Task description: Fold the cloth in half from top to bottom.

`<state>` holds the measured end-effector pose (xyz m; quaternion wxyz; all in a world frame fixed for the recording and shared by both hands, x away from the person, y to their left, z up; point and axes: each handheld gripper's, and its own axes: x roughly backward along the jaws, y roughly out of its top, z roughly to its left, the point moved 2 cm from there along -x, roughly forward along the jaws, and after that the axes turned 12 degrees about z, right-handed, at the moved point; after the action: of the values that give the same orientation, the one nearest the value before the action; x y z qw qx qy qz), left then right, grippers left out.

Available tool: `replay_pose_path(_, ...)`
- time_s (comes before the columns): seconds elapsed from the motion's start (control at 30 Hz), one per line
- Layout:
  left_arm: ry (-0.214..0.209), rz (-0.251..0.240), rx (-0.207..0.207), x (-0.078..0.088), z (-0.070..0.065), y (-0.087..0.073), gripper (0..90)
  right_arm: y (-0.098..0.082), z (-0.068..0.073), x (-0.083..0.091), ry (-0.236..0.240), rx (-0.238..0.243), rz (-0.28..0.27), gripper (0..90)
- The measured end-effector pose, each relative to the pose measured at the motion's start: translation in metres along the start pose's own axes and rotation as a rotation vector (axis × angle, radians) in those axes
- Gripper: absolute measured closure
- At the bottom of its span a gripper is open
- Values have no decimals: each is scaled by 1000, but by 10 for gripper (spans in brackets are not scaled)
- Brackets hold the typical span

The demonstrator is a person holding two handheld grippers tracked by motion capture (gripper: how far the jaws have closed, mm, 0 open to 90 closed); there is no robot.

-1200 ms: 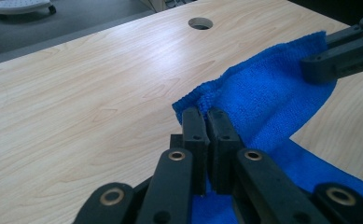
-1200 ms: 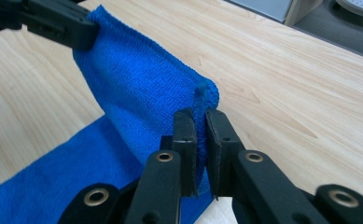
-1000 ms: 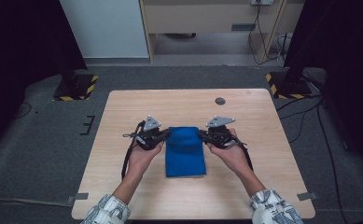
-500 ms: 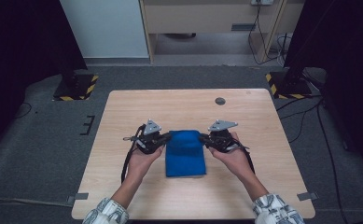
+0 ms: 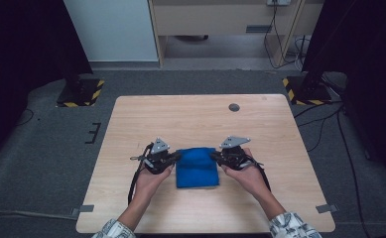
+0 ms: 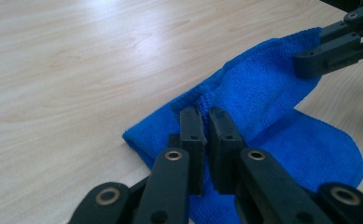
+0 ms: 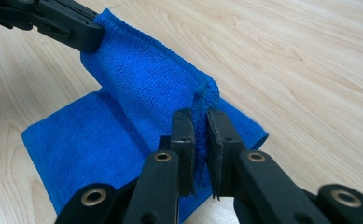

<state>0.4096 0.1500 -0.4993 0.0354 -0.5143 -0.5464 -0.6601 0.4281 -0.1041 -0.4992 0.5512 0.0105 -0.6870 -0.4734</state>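
Between right gripper [image 7: 195, 140] jaws: cloth hem pinched tight, jaws near closed. Left gripper [image 6: 206, 135] jaws have just been easing apart, narrow gap, corner of blue cloth [image 5: 196, 166] between them. Cloth half folded, lower layer flat on table [image 5: 190, 119] centre. Advice: lower both corners together, align edges, release only once top layer rests flat.

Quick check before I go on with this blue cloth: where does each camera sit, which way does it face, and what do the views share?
High view: above the person's side, facing forward and down on the table; forearms, left gripper, right gripper.
Left gripper view: on the left gripper, looking along its jaws pinching the blue cloth.
Right gripper view: on the right gripper, likewise pinching.
Shared: the cloth; each gripper view shows the other gripper beyond.
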Motion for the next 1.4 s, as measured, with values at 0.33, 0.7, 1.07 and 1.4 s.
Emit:
replay_pose_path(0.33, 8, -101, 80, 21, 8, 5, 355, -4, 4, -2, 12, 6, 6, 825)
replay_pose_path(0.7, 79, -117, 172, 23, 36, -7, 314, -14, 7, -2, 41, 9, 10, 776)
replay_pose_path(1.07, 99, -98, 192, 21, 41, -13, 313, -26, 12, 6, 56, 27, 21, 703)
replay_pose_path(1.4, 115, -91, 191, 20, 43, -15, 316, -36, 19, 12, 78, 34, 31, 666)
